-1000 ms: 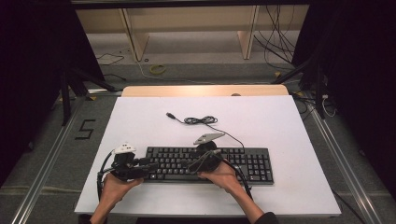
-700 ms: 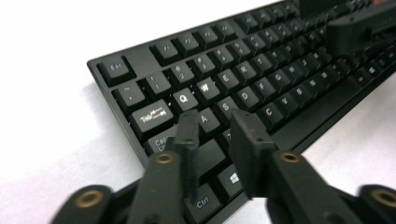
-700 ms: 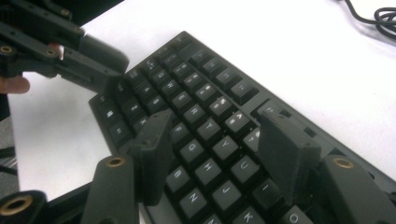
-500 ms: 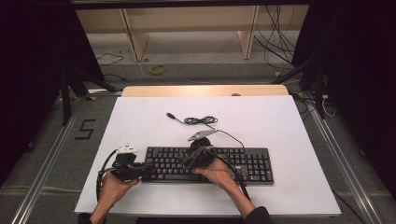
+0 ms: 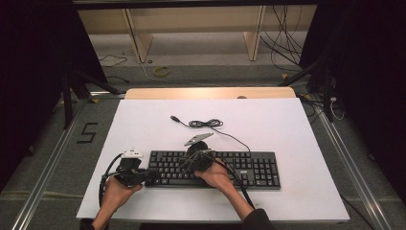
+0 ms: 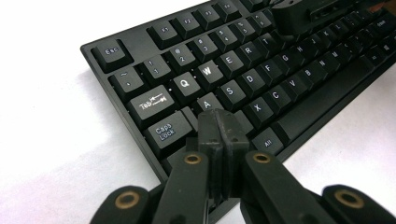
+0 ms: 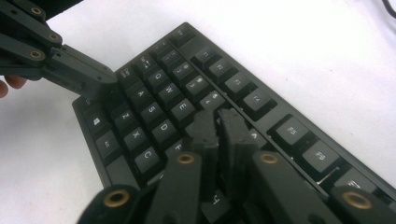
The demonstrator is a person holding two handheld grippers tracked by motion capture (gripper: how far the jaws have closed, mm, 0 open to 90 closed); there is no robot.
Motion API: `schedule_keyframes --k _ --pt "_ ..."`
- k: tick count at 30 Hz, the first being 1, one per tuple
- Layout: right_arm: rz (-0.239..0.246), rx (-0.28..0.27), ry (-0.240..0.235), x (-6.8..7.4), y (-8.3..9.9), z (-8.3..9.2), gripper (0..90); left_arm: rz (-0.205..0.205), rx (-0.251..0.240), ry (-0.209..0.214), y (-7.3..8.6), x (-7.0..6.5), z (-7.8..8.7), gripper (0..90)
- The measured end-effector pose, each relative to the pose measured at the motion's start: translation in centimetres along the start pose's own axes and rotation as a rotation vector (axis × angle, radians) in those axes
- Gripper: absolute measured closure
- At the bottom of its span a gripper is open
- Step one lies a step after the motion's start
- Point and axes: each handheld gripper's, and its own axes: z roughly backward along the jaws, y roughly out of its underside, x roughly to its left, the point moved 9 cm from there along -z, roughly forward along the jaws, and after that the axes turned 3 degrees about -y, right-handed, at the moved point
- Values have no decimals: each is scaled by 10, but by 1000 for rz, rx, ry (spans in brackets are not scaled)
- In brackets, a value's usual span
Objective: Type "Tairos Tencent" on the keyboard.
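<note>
**Both grippers closed over the keyboard's left half**

In the high view, a black keyboard (image 5: 213, 168) lies in the lower middle of the frame on a white table (image 5: 287, 124), its long side running left to right. Its cable (image 5: 206, 123) is bunched just above it, toward the frame's centre.

The person's left hand (image 5: 116, 191) comes in from the bottom left with the forearm angled up and slightly right. It holds the left gripper (image 5: 152, 175) roughly level, tips at the keyboard's left end. In the left gripper view the jaws have just been closing and now stand clenched together with nothing between them, their tips over the keys just below A and beside Caps Lock.

The right hand (image 5: 216, 176) enters from the bottom centre, its dark-sleeved forearm slanting up and left, and rests over the keyboard's middle. The right gripper (image 5: 184, 166) points left across the keys. In the right gripper view its jaws have also just been closing and are all but together, empty, tips over the keys near E and D; the left gripper reaches in from that frame's upper left.
</note>
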Motion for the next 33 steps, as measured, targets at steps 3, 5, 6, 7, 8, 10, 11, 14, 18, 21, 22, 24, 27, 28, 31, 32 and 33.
schedule_keyframes --k 3,5,6,7,8,10,11,14,18,21,22,24,27,28,31,32,33 --pt "6 6 0 1 0 -2 900 -2 8 1 1 0 -1 889" --pt "7 16 3 1 0 -4 900 2 9 1 1 0 -2 890" --pt "7 19 3 1 0 -5 900 2 12 0 2 0 -2 890" --pt "8 21 5 0 1 -6 900 2 13 0 2 0 -2 890" --pt "6 25 3 0 1 -7 900 2 14 0 2 0 -2 890" --pt "4 28 8 0 2 -9 900 2 17 0 2 0 -2 890" --pt "4 32 7 0 2 -10 900 -1 21 0 3 1 -3 889" --pt "5 36 10 0 3 -11 900 1 20 1 3 0 -3 890" --pt "5 35 10 0 3 -11 900 -1 21 1 3 1 -3 890" --pt "6 38 12 0 3 -11 900 4 23 3 3 0 -3 890" --pt "6 38 13 -1 4 -11 900 4 25 3 3 1 -4 890" --pt "5 53 21 -1 5 -12 900 3 30 0 5 1 -6 891" --pt "6 50 17 -2 6 -13 900 6 33 0 5 1 -6 891" --pt "8 47 21 -2 6 -14 900 6 33 0 5 1 -6 891" --pt "15 48 24 -1 6 -14 900 12 30 2 5 1 -6 891" --pt "13 48 24 -1 6 -14 900 13 30 2 5 1 -6 891" --pt "15 47 25 -1 6 -14 900 12 31 1 5 1 -6 891"
